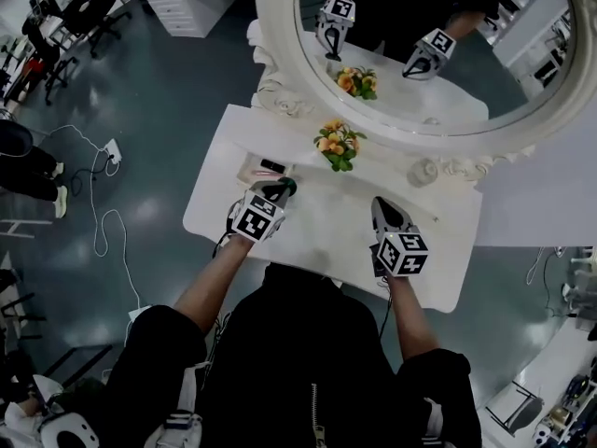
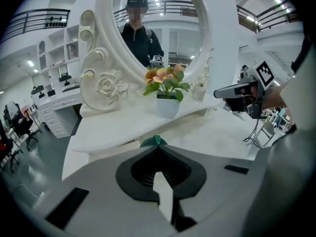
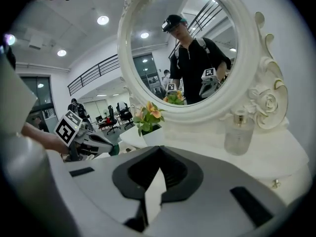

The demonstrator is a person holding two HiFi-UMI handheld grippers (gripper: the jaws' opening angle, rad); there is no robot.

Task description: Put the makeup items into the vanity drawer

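My left gripper (image 1: pixel 285 190) hovers over the left part of the white vanity top (image 1: pixel 322 231). Its jaws are shut, and a small green item (image 2: pixel 154 141) pokes out past the tips; the green item (image 3: pixel 114 150) shows in the right gripper view too. My right gripper (image 1: pixel 381 203) is over the right part of the top, tips together with nothing between them. A few small makeup items (image 1: pixel 264 168), one pinkish and one black, lie at the vanity's left just beyond the left gripper. I cannot tell whether they lie in a drawer.
A potted orange flower (image 1: pixel 338 145) stands at the back centre before the big oval mirror (image 1: pixel 280 35). A clear perfume bottle (image 3: pixel 239 132) stands at the back right. Cables (image 1: pixel 98 217) trail on the floor to the left. Another white dresser (image 1: pixel 191 3) stands farther off.
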